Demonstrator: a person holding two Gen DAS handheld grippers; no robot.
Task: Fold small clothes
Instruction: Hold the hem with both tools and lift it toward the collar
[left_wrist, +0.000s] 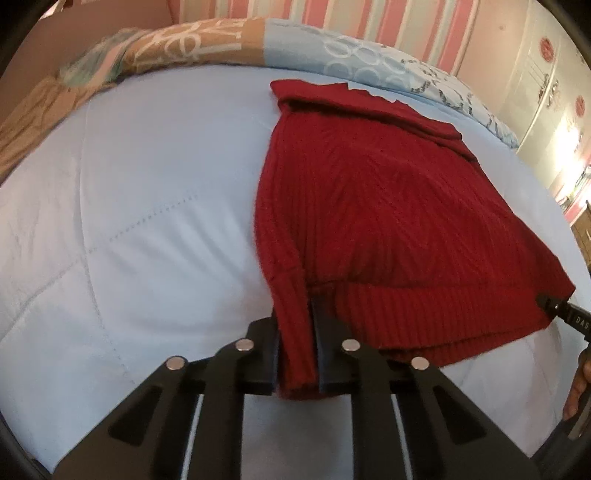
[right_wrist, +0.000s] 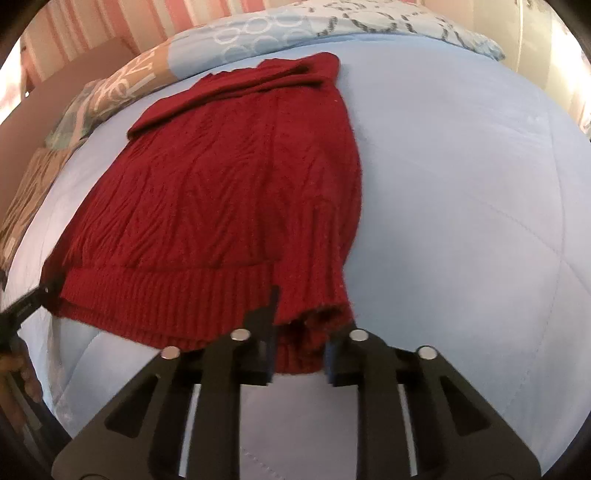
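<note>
A dark red knitted sweater (left_wrist: 373, 206) lies on the light blue quilt, sleeves folded in; it also shows in the right wrist view (right_wrist: 229, 192). My left gripper (left_wrist: 297, 332) is shut on the sweater's near left hem corner and a sleeve cuff. My right gripper (right_wrist: 299, 332) is shut on the near right hem corner and cuff, which bunches between its jaws. Each gripper's tip shows at the other view's edge: the right gripper (left_wrist: 565, 312) and the left gripper (right_wrist: 33, 299), both at the hem.
The light blue quilt (left_wrist: 147, 206) covers the bed and also fills the right wrist view (right_wrist: 461, 203). Patterned pillows (left_wrist: 192, 44) lie along the far edge. A pink striped wall stands behind, and a white cabinet (left_wrist: 546, 85) at the right.
</note>
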